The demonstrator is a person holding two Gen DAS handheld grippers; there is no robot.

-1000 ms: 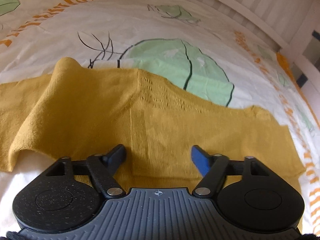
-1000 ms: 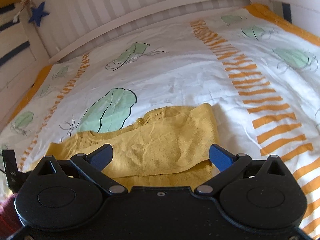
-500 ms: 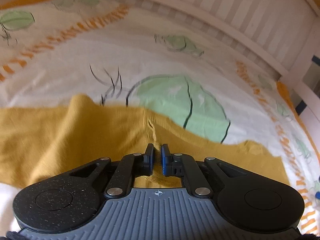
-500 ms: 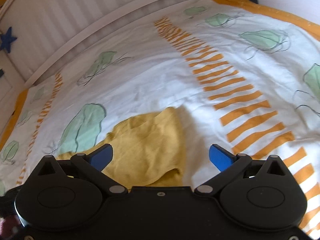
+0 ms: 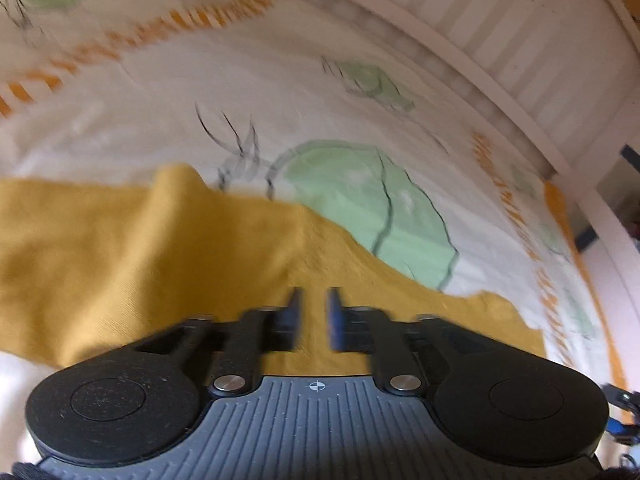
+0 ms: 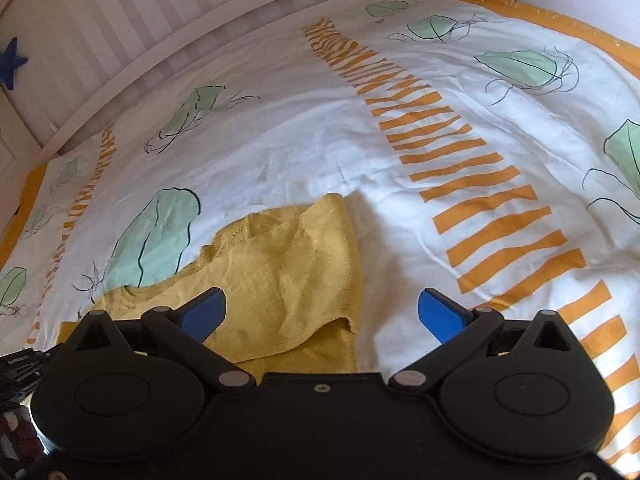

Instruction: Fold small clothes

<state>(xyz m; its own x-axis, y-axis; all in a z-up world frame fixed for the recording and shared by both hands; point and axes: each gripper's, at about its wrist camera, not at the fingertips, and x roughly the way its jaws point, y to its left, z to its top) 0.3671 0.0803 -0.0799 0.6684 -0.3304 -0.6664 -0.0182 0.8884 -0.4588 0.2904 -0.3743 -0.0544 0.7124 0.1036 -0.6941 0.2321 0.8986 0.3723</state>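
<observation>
Mid-fold, the left gripper, jaws narrowly apart and just reopening over a mustard knit top, needs fresh grip; right gripper gapes wide, empty.

Location: home bedroom, child's | Evidence: printed duvet cover on bed; white slatted bed rail; blue star decoration on white panel.

The left tongs are pitched downward, jaws just reopened to a narrow gap; the right tongs are held spread wide.
</observation>
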